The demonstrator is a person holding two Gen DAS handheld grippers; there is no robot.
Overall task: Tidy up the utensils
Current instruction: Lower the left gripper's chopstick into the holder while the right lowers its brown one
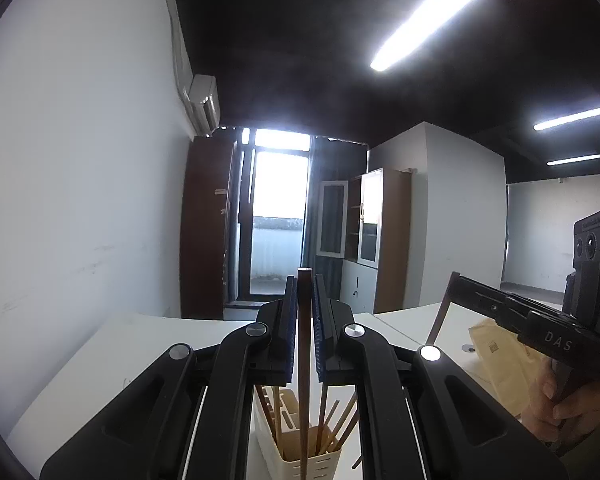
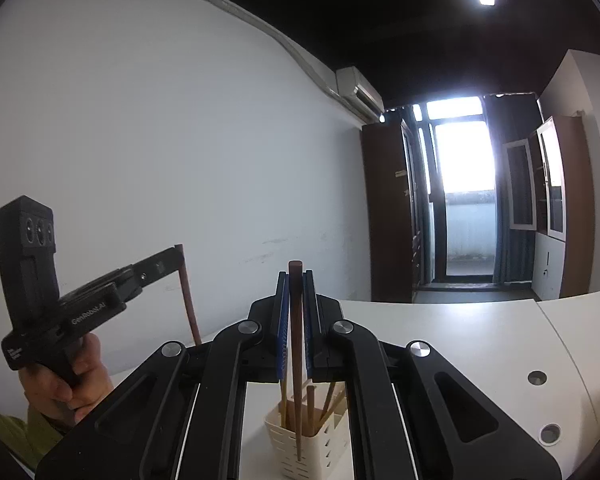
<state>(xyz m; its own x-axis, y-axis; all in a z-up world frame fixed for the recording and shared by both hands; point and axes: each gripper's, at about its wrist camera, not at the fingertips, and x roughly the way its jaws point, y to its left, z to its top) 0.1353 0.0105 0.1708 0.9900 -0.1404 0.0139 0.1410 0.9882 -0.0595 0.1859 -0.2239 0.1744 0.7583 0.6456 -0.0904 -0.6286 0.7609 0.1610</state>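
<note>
Left wrist view: left gripper (image 1: 304,300) jaws clamped on dark brown wooden chopstick (image 1: 303,360), upright above cream slotted plastic utensil holder (image 1: 296,452) on white worktop (image 1: 100,360). Right gripper (image 2: 296,300) likewise clamps second dark chopstick (image 2: 296,360) above holder.

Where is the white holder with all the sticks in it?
The holder stands on the white table, low in both wrist views, just below and beyond the two grippers' jaws, each shut on a brown chopstick.
</note>
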